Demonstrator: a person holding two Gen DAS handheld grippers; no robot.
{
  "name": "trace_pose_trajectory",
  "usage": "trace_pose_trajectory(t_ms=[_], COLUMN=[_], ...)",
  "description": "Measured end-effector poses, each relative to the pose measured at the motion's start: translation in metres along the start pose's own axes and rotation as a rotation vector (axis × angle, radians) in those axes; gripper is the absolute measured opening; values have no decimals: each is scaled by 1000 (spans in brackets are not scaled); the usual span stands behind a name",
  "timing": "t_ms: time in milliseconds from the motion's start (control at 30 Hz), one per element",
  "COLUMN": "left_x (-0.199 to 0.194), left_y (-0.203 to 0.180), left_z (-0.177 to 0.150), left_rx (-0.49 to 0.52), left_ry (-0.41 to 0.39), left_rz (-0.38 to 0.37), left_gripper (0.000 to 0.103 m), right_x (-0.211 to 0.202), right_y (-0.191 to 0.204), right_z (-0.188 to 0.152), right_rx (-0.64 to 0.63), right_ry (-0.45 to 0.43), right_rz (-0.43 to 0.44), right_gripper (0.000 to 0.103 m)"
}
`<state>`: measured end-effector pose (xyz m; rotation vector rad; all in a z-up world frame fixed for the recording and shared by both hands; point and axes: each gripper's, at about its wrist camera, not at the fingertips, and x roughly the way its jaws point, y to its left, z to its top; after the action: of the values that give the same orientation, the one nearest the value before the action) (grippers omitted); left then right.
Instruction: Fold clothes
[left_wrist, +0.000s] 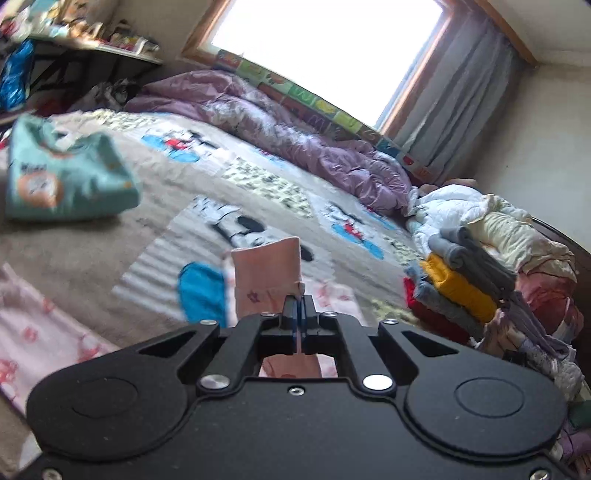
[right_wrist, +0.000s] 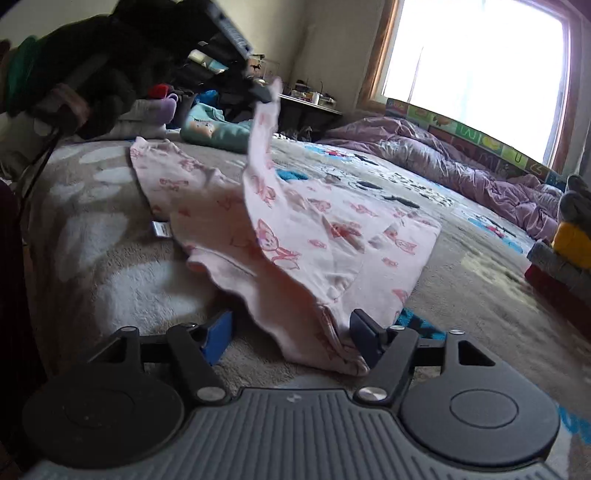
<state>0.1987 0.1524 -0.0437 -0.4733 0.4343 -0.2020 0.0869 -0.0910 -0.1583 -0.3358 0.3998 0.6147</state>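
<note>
Right wrist view: the pink printed garment (right_wrist: 295, 229) lies on the bed (right_wrist: 110, 266) at frame centre, one corner lifted toward upper centre by the left gripper (right_wrist: 264, 94); we judge it light, limp, best pinched at hems. The right gripper (right_wrist: 291, 338) stands open astride its near edge; only the left wrist view shows the left jaws clamped on pink cloth and, lower right, the folded stack (left_wrist: 458, 288).

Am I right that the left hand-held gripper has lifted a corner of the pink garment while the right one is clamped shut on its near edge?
Not quite: the right hand-held gripper is open at the pink garment's near edge, as the right wrist view shows. The left hand-held gripper does hold a corner.
</note>
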Motion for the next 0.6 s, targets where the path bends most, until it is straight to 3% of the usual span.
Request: trace_pose_trajectory(t_ms=[267, 600], left_x=[45, 115], left_y=[-55, -75], left_z=[25, 24], left_rx=[23, -2], left_ry=[8, 76], left_rz=[-71, -36], left_gripper=[0, 0], right_x=[-12, -10], right_y=[-15, -38], right_z=[4, 4], right_rx=[66, 193], right_ry=[-38, -61], right_rz=[1, 46], right_gripper=[65, 37])
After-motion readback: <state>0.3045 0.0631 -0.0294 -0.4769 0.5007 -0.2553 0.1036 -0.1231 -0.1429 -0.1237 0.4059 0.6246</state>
